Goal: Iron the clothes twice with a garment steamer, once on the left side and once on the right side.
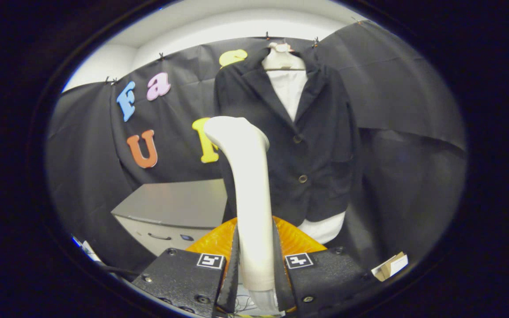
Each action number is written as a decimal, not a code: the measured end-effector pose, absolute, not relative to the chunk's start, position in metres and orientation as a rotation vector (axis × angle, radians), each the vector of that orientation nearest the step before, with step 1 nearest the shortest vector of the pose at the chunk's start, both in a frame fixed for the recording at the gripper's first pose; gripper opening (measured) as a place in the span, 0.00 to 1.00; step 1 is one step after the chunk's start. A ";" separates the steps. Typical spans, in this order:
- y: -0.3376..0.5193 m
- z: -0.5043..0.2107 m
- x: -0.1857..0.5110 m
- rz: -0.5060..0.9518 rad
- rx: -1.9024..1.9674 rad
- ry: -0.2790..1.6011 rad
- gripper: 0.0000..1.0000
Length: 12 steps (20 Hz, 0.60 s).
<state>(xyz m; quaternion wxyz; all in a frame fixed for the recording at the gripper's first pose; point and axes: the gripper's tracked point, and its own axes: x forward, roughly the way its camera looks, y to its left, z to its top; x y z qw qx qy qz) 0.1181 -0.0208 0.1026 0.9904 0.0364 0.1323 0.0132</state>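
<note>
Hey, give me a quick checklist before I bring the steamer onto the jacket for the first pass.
1. Steamer held: gripper shut on the garment steamer, both fingers pressing its handle. Ok.
2. Steamer upright, head pointing toward the jacket: ok.
3. Jacket hung on its hanger, front facing the gripper, buttoned: ok.
4. Steamer head touching the fabric: cannot tell; depth is unclear.
5. Steam coming out: cannot tell; none visible.
6. Grey cabinet beside the jacket, out of the path: ok.
</note>
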 end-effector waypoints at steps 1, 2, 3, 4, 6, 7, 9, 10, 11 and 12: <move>-0.027 0.117 0.123 0.018 0.069 0.237 0.37; -0.034 0.132 0.128 0.015 0.066 0.212 0.37; -0.038 0.145 0.136 0.014 0.064 0.187 0.37; -0.041 0.159 0.144 0.011 0.060 0.160 0.37; -0.045 0.183 0.162 0.006 0.051 0.112 0.37; -0.045 0.191 0.171 0.009 0.048 0.094 0.37; -0.038 0.204 0.191 0.021 0.046 0.070 0.37; -0.037 0.209 0.200 0.023 0.041 0.063 0.37; -0.034 0.212 0.210 0.022 0.035 0.057 0.37; -0.032 0.213 0.219 0.020 0.031 0.055 0.37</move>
